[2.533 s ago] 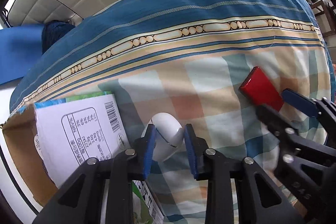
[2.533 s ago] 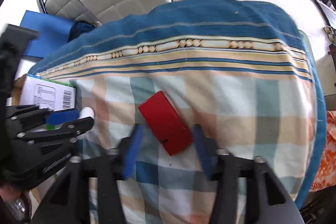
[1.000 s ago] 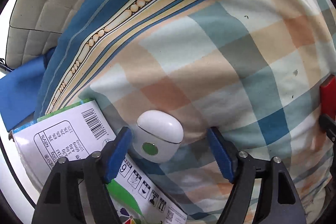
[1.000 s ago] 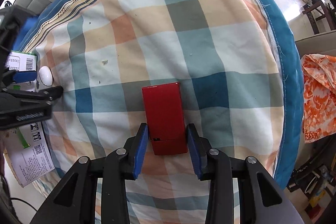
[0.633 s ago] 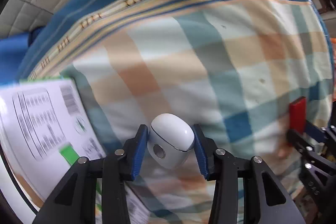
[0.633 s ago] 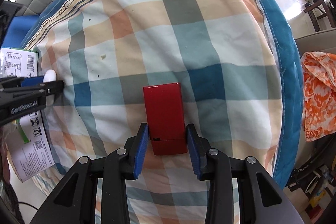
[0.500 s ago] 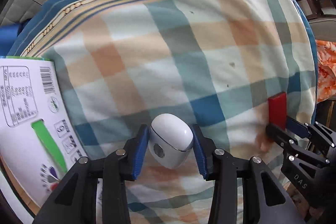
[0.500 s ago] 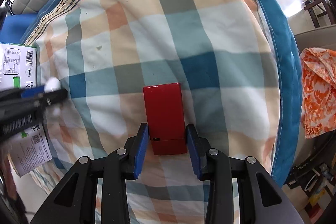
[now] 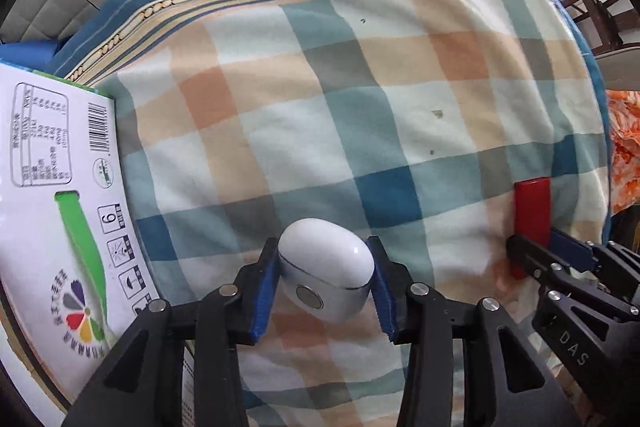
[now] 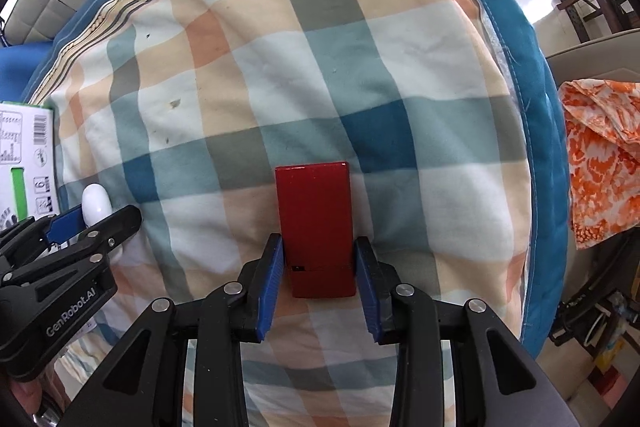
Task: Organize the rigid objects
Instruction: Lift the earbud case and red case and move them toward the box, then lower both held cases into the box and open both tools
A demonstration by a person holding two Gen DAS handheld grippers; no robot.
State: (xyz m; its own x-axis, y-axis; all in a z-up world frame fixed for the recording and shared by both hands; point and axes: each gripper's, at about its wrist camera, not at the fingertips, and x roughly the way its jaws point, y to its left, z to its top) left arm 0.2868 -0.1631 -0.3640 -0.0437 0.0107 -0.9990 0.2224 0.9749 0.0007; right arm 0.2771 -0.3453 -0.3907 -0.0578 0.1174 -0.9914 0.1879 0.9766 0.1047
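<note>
My left gripper [image 9: 324, 279] is shut on a white earbud case [image 9: 326, 269] and holds it over the checked bed cover. My right gripper [image 10: 318, 275] is shut on a flat red box [image 10: 316, 223], gripping its near end. In the left wrist view the red box [image 9: 532, 211] and the right gripper [image 9: 556, 259] show at the right. In the right wrist view the earbud case [image 10: 96, 203] and the left gripper [image 10: 88, 219] show at the left.
A white printed cardboard carton [image 9: 52, 211] lies at the left edge of the bed, also in the right wrist view [image 10: 24, 163]. The checked cover [image 10: 320, 67] has a blue striped border at the far side. An orange patterned cloth [image 10: 600, 155] lies off the bed's right edge.
My left gripper closed on the white earbud case and has carried it rightward away from the carton. My right gripper closed on the red box and holds it steady.
</note>
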